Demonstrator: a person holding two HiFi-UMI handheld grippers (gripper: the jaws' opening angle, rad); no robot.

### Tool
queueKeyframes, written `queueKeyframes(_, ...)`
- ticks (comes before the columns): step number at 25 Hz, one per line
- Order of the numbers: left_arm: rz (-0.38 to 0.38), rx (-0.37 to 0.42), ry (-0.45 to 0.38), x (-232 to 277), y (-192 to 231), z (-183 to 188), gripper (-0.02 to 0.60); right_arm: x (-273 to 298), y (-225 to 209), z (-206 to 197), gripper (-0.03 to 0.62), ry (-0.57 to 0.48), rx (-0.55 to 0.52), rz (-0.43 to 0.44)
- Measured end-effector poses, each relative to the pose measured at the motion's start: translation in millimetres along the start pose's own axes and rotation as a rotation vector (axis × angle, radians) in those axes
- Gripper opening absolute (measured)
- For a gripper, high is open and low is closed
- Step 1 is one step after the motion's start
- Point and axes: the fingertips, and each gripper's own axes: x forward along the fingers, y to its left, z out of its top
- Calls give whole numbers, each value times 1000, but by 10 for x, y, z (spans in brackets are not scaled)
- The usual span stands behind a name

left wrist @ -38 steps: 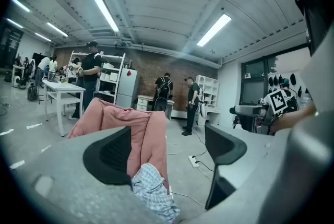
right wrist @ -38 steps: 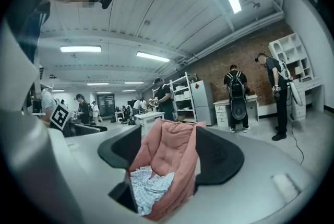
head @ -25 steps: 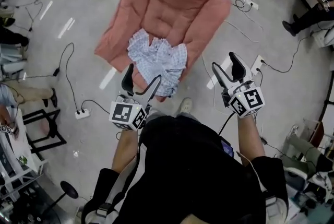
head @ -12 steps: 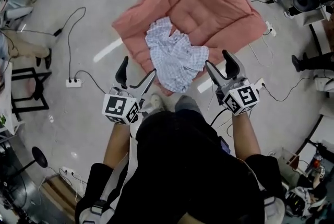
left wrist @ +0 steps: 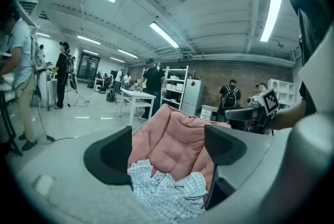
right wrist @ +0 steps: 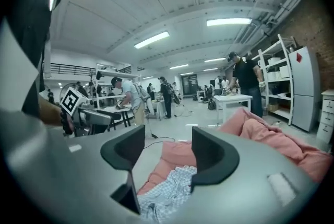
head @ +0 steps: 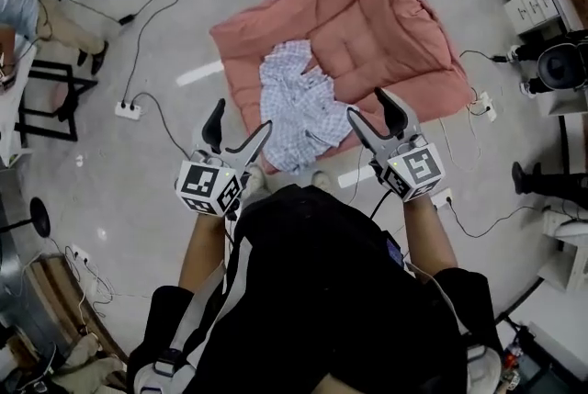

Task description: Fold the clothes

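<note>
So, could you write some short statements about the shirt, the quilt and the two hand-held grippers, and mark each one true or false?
1. The shirt lies crumpled on the quilt. True.
2. The quilt is blue. False: it is pink.
3. The left hand-held gripper has its jaws apart, with nothing held. True.
4. The right hand-held gripper grips the shirt. False: its jaws have just been closing a little, but they stand apart and hold nothing. The shirt lies beyond them.
5. A power strip lies on the floor to the left of the quilt. True.
</note>
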Motion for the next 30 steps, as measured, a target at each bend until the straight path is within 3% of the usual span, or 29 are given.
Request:
queueKeyframes(5, 97, -29, 3, 34, -381, -234, 433, 7, -181, -294, 276, 69, -5, 154)
queueKeyframes(9, 177, -79, 40, -88, -547, -557, 428, 48, -105, -773, 270, 197, -35, 288)
queueKeyframes(16, 236, -128, 127, -125, -662, -1176, 416, 29, 197, -1641, 256, 376, -215, 469)
queueKeyframes(22, 255, -145, 164, -170, -729, -1441, 410, -15, 323, -2458, 207, 524, -408, 598)
queueKeyframes(30, 267, -199, 208, -438, -849, -1741, 407, -95, 440, -3538, 207, 762, -689, 759)
